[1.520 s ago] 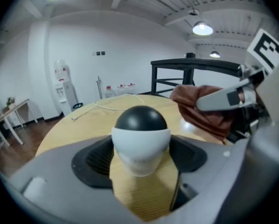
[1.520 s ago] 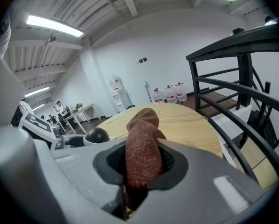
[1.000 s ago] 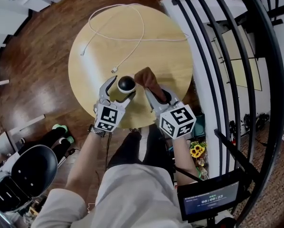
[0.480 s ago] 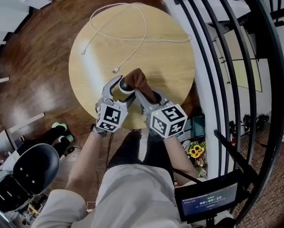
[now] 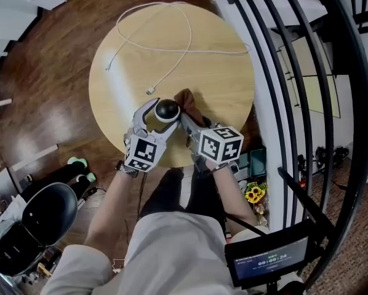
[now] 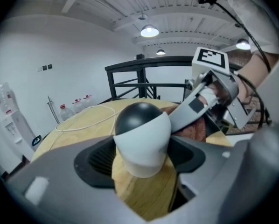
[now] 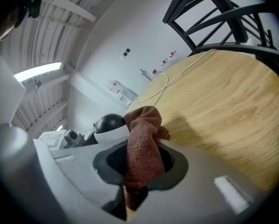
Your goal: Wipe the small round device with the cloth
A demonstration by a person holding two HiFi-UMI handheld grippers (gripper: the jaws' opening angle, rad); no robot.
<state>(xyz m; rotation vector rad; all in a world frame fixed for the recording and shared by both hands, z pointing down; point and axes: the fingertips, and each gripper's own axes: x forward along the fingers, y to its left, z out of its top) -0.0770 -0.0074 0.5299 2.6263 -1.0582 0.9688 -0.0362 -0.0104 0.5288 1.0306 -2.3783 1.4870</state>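
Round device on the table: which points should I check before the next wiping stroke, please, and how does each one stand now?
1. Device held: the left gripper has just closed its jaws onto the white body. Ok.
2. Cloth held: the right gripper clamps it. Ok.
3. Cloth touching the device: cannot tell.
4. Cable apart from the device: ok.
5. Device upright on the table: ok.
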